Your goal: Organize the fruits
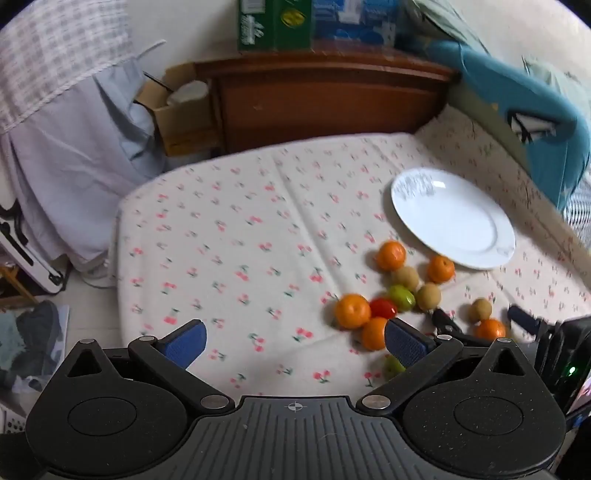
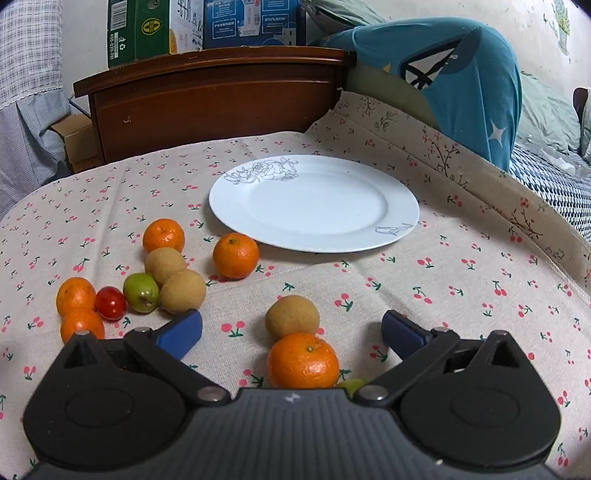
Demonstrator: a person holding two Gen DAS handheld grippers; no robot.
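Observation:
A white plate (image 2: 314, 203) lies bare on the cherry-print cloth (image 2: 461, 295). My right gripper (image 2: 291, 332) is open, with an orange (image 2: 303, 360) and a tan round fruit (image 2: 291, 317) lying between its fingers, untouched. A green fruit (image 2: 351, 384) peeks out under its body. To the left lie two oranges (image 2: 163, 235), two tan fruits (image 2: 182, 291), a green fruit (image 2: 141, 292), a red tomato (image 2: 110, 302) and two more oranges (image 2: 75, 295). My left gripper (image 1: 293, 343) is open over bare cloth, left of that cluster; an orange (image 1: 375, 332) sits by its right finger (image 1: 404, 343). The plate (image 1: 452, 218) is far right.
A brown wooden cabinet (image 2: 221, 96) with cartons (image 2: 147, 33) on top stands behind the table. A teal cover (image 2: 461, 74) and bedding rise at the right. The table edge (image 1: 118, 258) drops to the floor at the left, near hanging fabric (image 1: 74, 147) and a cardboard box (image 1: 181, 122).

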